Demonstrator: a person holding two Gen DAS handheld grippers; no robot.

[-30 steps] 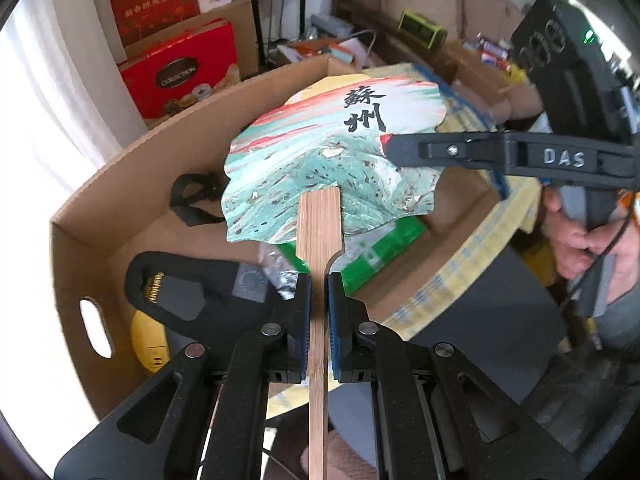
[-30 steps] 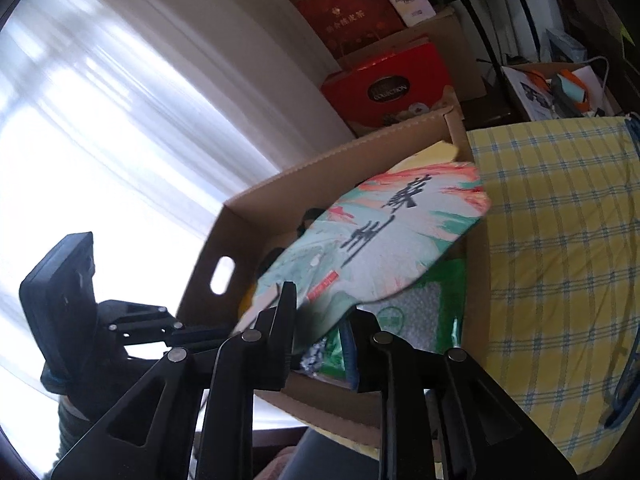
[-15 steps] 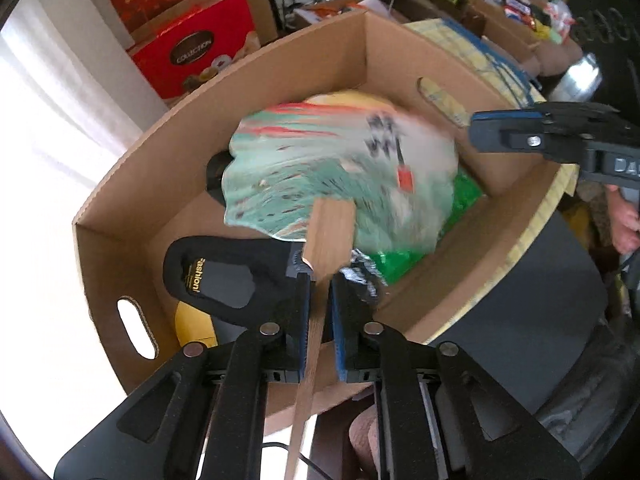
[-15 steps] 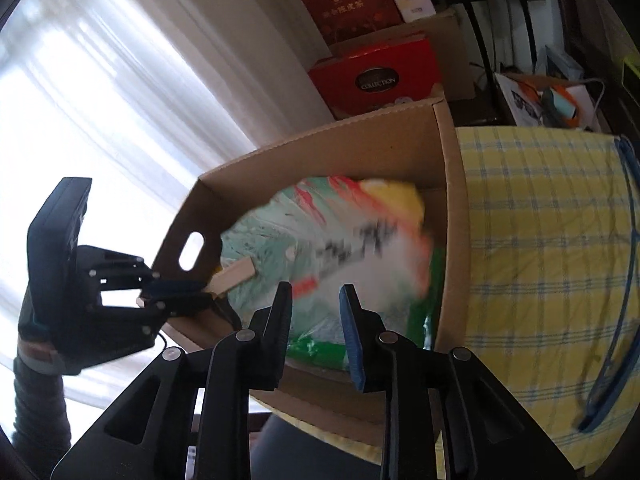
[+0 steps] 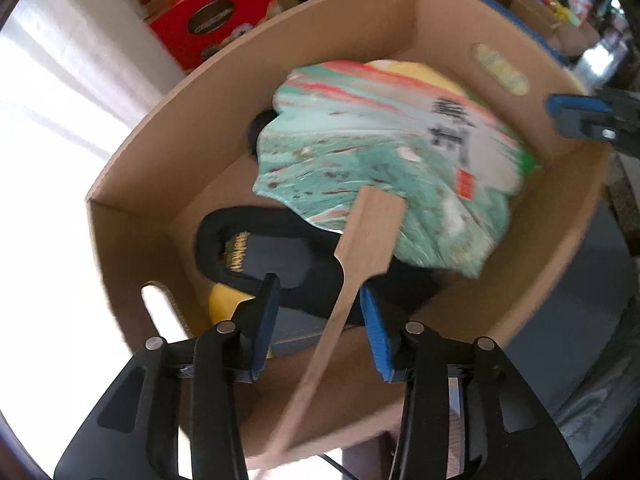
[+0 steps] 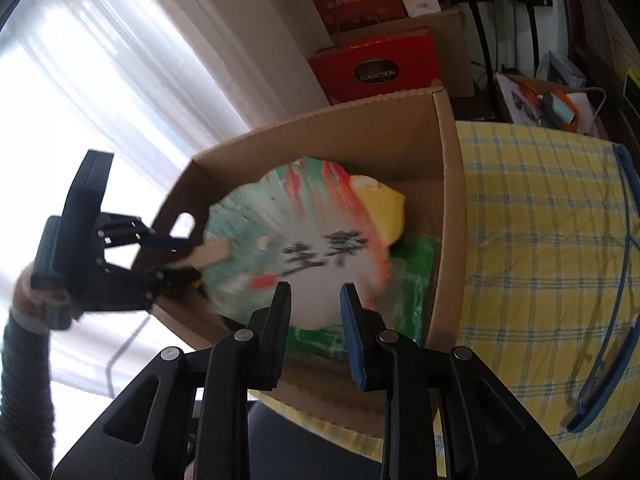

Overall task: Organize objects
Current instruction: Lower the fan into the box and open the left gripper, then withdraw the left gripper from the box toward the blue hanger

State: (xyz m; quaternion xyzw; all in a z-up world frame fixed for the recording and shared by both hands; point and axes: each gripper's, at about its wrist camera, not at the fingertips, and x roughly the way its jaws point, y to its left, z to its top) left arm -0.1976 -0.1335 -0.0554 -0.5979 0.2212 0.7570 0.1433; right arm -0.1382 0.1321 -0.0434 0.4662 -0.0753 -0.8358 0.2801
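Fan being let go into box

Left gripper [image 5: 316,312] jaws just opened, handle loose between them; fan [image 5: 384,152] lies mid-frame in box [image 5: 132,184]. Right gripper [image 6: 316,312] part open, empty. Withdrawal should be kept straight, handle unsnagged

The paper fan [image 5: 384,160] I had been handling lay face up in the cardboard box [image 5: 132,184], its green, white and red painted leaf with black characters spread over a yellow item [image 6: 380,204] and a green packet [image 6: 412,280]. Its flat wooden handle [image 5: 360,256] slanted out over the near wall, crossing a black shoe [image 5: 256,256] that sat in the box's corner.
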